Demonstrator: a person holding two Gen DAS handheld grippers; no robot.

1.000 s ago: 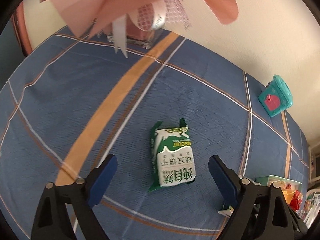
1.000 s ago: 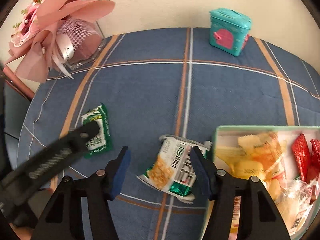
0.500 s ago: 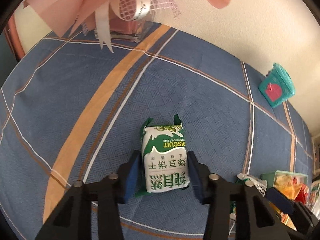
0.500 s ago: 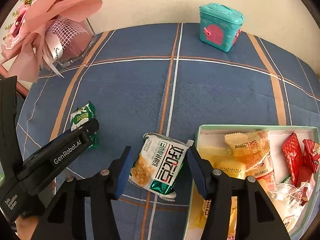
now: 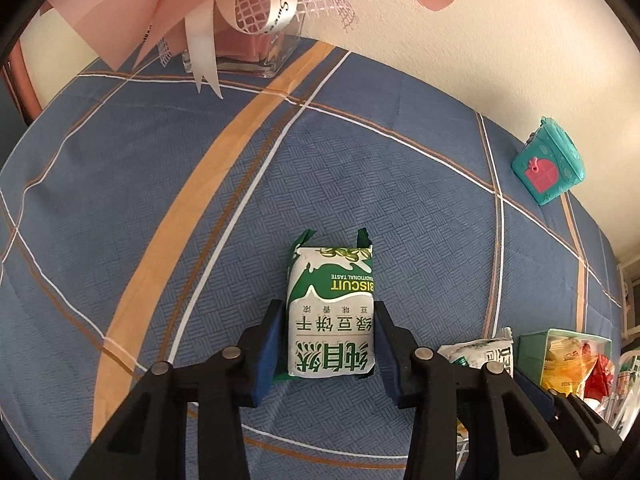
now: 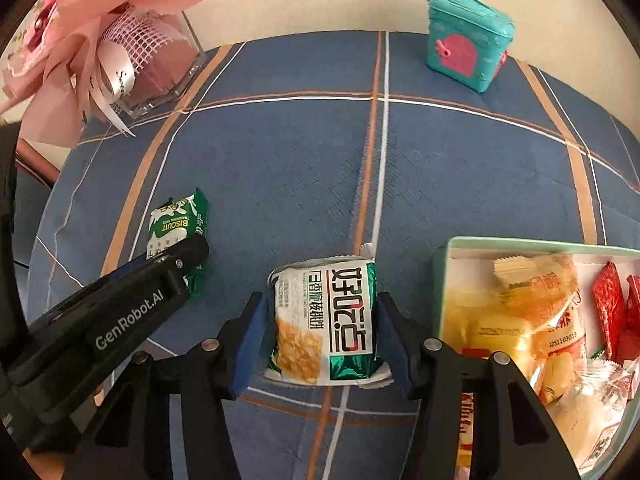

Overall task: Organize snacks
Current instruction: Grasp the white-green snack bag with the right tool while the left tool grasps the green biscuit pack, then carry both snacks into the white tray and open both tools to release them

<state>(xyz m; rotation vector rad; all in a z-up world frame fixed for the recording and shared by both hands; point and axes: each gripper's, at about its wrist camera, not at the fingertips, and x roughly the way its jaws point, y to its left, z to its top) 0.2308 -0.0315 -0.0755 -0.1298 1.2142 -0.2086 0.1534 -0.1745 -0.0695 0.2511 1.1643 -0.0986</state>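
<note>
Lying between each hand-held gripper's blue pads: biscuit packet (image 5: 331, 320) left, cracker packet (image 6: 326, 320) right.

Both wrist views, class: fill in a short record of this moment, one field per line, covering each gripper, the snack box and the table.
left gripper: jaws closed on the green biscuit pack
right gripper: jaws closed on the cracker pack
snack box: to the right of the cracker pack, holding wrapped snacks
table: blue plaid cloth
also present: teal toy box, pink bouquet

Tablecloth (image 6: 280, 168) centre unobstructed — glass vase (image 6: 168, 76) at far-left corner, teal box (image 6: 466, 42) at far edge, snack tray (image 6: 442, 280) near-right.
</note>
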